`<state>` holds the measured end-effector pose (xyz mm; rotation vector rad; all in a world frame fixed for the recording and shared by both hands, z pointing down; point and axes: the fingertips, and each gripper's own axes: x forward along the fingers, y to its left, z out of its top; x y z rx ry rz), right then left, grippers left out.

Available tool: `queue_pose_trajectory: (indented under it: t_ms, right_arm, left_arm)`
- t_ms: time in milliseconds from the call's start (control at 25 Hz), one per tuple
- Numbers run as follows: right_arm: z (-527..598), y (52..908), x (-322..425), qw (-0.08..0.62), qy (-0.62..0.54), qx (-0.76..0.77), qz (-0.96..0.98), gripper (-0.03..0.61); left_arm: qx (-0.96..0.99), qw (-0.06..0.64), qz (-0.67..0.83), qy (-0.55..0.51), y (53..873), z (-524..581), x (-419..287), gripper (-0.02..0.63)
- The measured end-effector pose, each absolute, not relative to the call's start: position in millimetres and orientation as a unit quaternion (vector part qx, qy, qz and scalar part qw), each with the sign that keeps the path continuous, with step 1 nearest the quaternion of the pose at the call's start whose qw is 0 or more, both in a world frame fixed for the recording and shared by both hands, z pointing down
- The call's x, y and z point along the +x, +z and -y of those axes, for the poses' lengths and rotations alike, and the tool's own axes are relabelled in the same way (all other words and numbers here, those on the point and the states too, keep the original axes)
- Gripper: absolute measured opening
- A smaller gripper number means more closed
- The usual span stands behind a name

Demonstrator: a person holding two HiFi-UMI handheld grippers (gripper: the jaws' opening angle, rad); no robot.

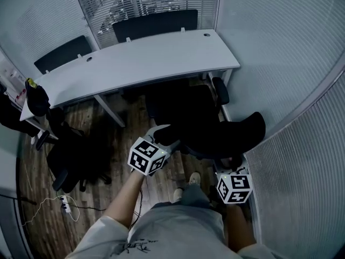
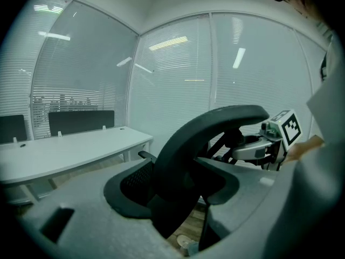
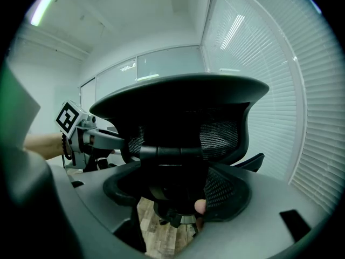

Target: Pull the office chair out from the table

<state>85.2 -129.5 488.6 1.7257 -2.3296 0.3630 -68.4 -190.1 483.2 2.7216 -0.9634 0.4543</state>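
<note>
A black mesh office chair (image 1: 199,123) stands at the near side of the curved white table (image 1: 151,58), its seat partly under the top and its backrest toward me. My left gripper (image 1: 164,135) is shut on the left edge of the backrest. In the left gripper view the black back frame (image 2: 215,128) fills the gap at my left gripper (image 2: 178,209). My right gripper (image 1: 233,163) is low at the chair's right rear. In the right gripper view the chair's back spine (image 3: 178,161) sits clamped in my right gripper (image 3: 172,198).
Two more black chairs (image 1: 156,23) (image 1: 62,53) stand behind the table. Another dark chair (image 1: 70,161) is at the left on the wood floor, near a power strip (image 1: 66,204). Glass walls with blinds (image 1: 302,90) close in the right side. My shoe (image 1: 194,178) is just behind the chair.
</note>
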Motion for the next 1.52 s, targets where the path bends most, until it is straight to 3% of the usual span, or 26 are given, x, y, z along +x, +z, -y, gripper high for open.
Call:
queue_pose_trajectory:
  t_ms: [1520]
  right_arm:
    - [11.0, 478.8, 141.3, 0.131, 0.125, 0.557, 0.811, 0.276]
  left_arm:
    - [0.916, 0.124, 0.345, 0.163, 472.1, 64.7, -13.8, 0.242]
